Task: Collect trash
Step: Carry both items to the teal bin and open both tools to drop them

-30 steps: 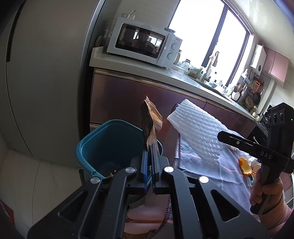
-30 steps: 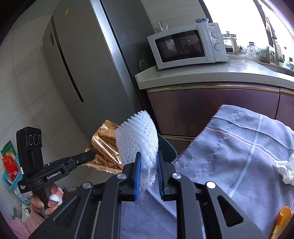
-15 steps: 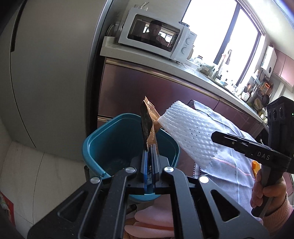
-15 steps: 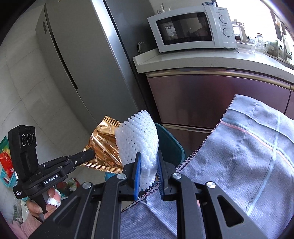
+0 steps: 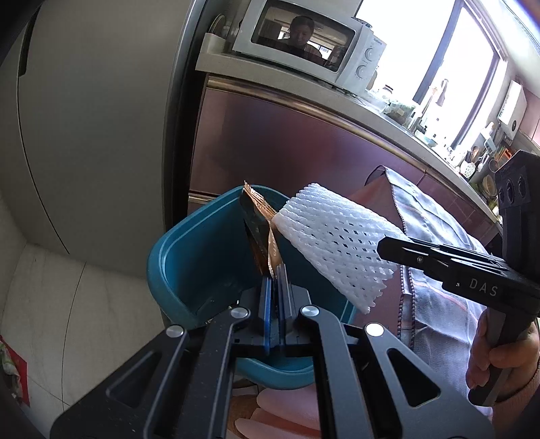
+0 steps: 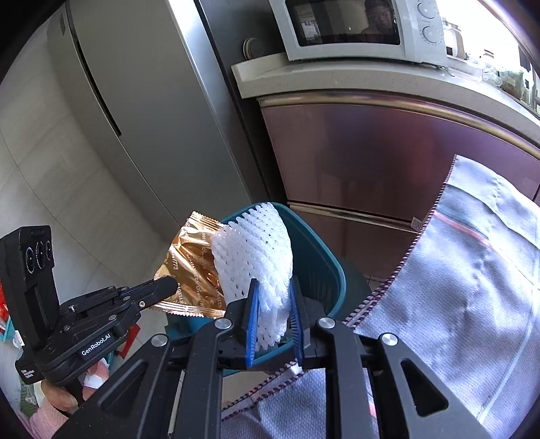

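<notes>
One teal bin (image 5: 202, 270) on the floor between grey fridge (image 5: 101, 118) and maroon cabinet (image 6: 388, 162); one white microwave (image 6: 354, 30) above. Grey tablecloth (image 6: 472, 287) edge just beside bin. Left gripper (image 5: 275, 280) pinched tight on one gold wrapper (image 6: 192, 266); right gripper (image 6: 272, 300), narrowly parted, clamps one white foam net (image 6: 256, 250). Both pieces over the bin mouth, touching.

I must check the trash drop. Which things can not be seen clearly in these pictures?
- Bin floor: left wrist view, hidden behind the gripper body.
- Wrapper print: right wrist view, too small.
- Foam net lower end: right wrist view, hidden between the fingers.
</notes>
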A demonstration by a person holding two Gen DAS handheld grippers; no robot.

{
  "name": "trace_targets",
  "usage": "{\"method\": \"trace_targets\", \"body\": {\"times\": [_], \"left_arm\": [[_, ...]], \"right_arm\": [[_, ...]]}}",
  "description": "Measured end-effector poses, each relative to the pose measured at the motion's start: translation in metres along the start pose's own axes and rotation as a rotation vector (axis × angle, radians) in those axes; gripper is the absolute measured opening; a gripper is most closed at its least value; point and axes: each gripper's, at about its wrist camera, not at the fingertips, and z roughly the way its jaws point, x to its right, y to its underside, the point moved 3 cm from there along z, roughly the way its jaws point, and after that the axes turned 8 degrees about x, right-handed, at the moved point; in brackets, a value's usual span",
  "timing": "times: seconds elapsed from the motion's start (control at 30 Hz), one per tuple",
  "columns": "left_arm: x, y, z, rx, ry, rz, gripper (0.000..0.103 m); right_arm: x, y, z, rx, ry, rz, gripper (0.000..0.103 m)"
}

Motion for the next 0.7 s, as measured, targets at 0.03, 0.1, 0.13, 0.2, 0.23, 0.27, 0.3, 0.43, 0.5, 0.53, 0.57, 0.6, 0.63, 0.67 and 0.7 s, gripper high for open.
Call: {"method": "trace_targets", "body": {"times": [0.03, 0.1, 0.13, 0.2, 0.23, 0.27, 0.3, 0.43, 0.5, 0.53, 0.57, 0.6, 0.63, 0.67, 0.7], "left_arm": [[0.0, 0.001, 0.004, -0.007, -0.002, 0.001, 0.004], [-0.001, 0.002, 0.013, -0.02, -0.01, 0.002, 0.004], [0.0, 0.003, 0.018, -0.026, -0.011, 0.003, 0.004], [-0.001, 0.005, 0.026, -0.039, -0.017, 0.004, 0.004], [-0.001, 0.006, 0.03, -0.045, -0.016, 0.003, 0.004], [-0.001, 0.006, 0.034, -0.051, -0.017, 0.003, 0.005], [-0.001, 0.007, 0.038, -0.058, -0.014, 0.002, 0.005], [0.002, 0.014, 0.052, -0.085, -0.017, 0.01, 0.006], [0.005, 0.018, 0.058, -0.096, -0.021, 0.014, 0.009], [0.006, 0.019, 0.061, -0.101, -0.02, 0.017, 0.01], [0.007, 0.021, 0.064, -0.106, -0.023, 0.019, 0.01], [0.007, 0.022, 0.066, -0.11, -0.023, 0.019, 0.01], [0.008, 0.023, 0.068, -0.114, -0.022, 0.017, 0.01], [0.008, 0.025, 0.069, -0.117, -0.023, 0.016, 0.011], [0.008, 0.026, 0.071, -0.118, -0.022, 0.014, 0.011]], "right_arm": [[0.0, 0.0, 0.003, -0.008, 0.003, -0.001, 0.017], [-0.001, 0.0, 0.009, -0.03, 0.006, -0.002, 0.018], [-0.001, 0.001, 0.012, -0.038, 0.01, -0.004, 0.018], [-0.002, 0.001, 0.018, -0.053, 0.019, -0.008, 0.021], [-0.001, 0.0, 0.022, -0.058, 0.02, -0.007, 0.021], [-0.001, 0.002, 0.023, -0.062, 0.022, -0.007, 0.021], [-0.001, 0.002, 0.025, -0.068, 0.024, -0.006, 0.023], [0.0, 0.005, 0.032, -0.09, 0.029, 0.0, 0.025], [0.001, 0.006, 0.032, -0.095, 0.028, 0.008, 0.028], [0.002, 0.004, 0.034, -0.09, 0.029, 0.013, 0.029], [0.003, 0.004, 0.033, -0.087, 0.029, 0.015, 0.033], [0.003, 0.005, 0.032, -0.085, 0.032, 0.016, 0.035], [0.005, 0.005, 0.032, -0.083, 0.033, 0.02, 0.035], [0.006, 0.006, 0.031, -0.081, 0.031, 0.023, 0.036], [0.007, 0.006, 0.03, -0.081, 0.03, 0.026, 0.036]]}}
